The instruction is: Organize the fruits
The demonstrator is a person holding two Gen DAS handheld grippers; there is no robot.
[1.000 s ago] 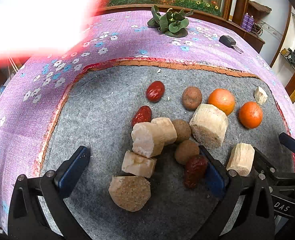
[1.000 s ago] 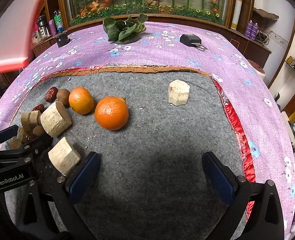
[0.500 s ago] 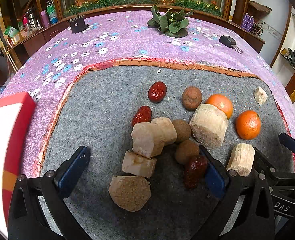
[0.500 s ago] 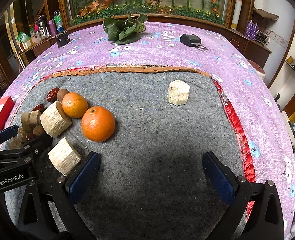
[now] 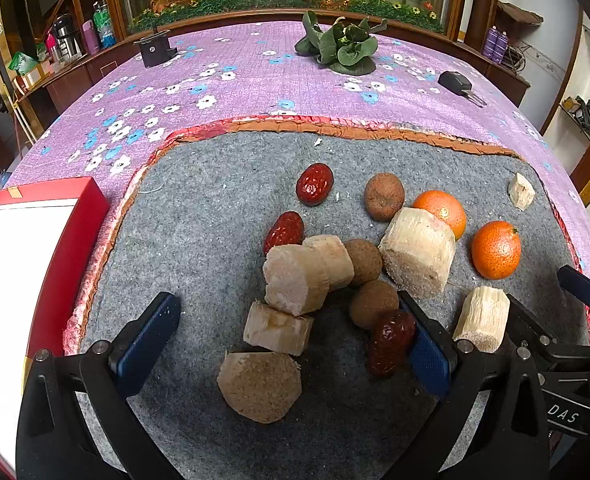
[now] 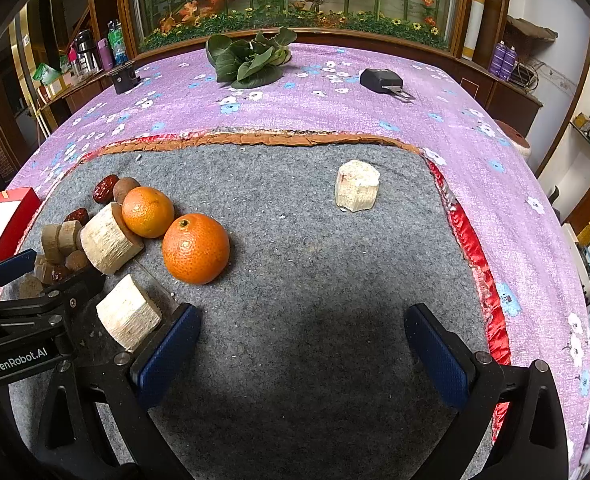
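Fruit cluster (image 5: 335, 272) lies on grey felt mat (image 5: 215, 216) atop desk. Left gripper (image 5: 287, 344) fingers spread wide around cane pieces, gripping nothing. Right gripper (image 6: 299, 348) fingers apart, empty, near orange (image 6: 195, 248).

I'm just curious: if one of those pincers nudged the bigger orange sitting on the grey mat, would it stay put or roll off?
The bigger orange looks round, so a nudge would probably set it rolling. The felt mat looks fuzzy and would likely slow it soon. Its dimpled peel should probably give the right gripper, now open, a fair hold.
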